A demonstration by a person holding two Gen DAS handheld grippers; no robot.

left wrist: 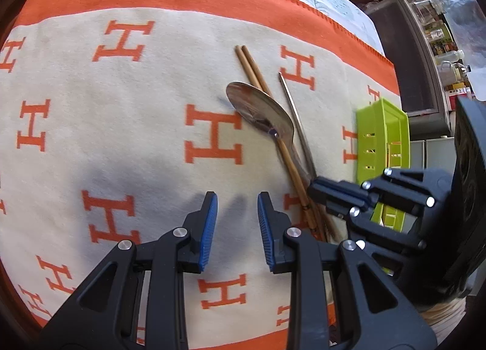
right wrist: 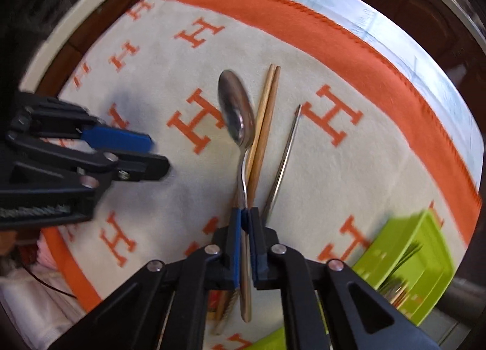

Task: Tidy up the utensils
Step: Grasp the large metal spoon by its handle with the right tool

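A metal spoon (right wrist: pixel 236 110) lies over a pair of wooden chopsticks (right wrist: pixel 265 113) on the cream and orange cloth; a single metal chopstick (right wrist: pixel 282 161) lies just to their right. My right gripper (right wrist: pixel 244 216) is shut on the spoon's handle. In the left wrist view the spoon (left wrist: pixel 261 113), the wooden chopsticks (left wrist: pixel 252 67) and the metal chopstick (left wrist: pixel 296 119) sit ahead, with my right gripper (left wrist: pixel 316 190) at their near ends. My left gripper (left wrist: pixel 237 201) is open and empty above the cloth, left of the utensils; it also shows in the right wrist view (right wrist: pixel 152 152).
A lime green slotted utensil basket (left wrist: pixel 382 137) stands at the cloth's right edge, also in the right wrist view (right wrist: pixel 419 246), with utensils inside. The cloth (left wrist: pixel 121 125) covers a table. Shelves with jars and bottles (left wrist: pixel 437 34) stand beyond the right side.
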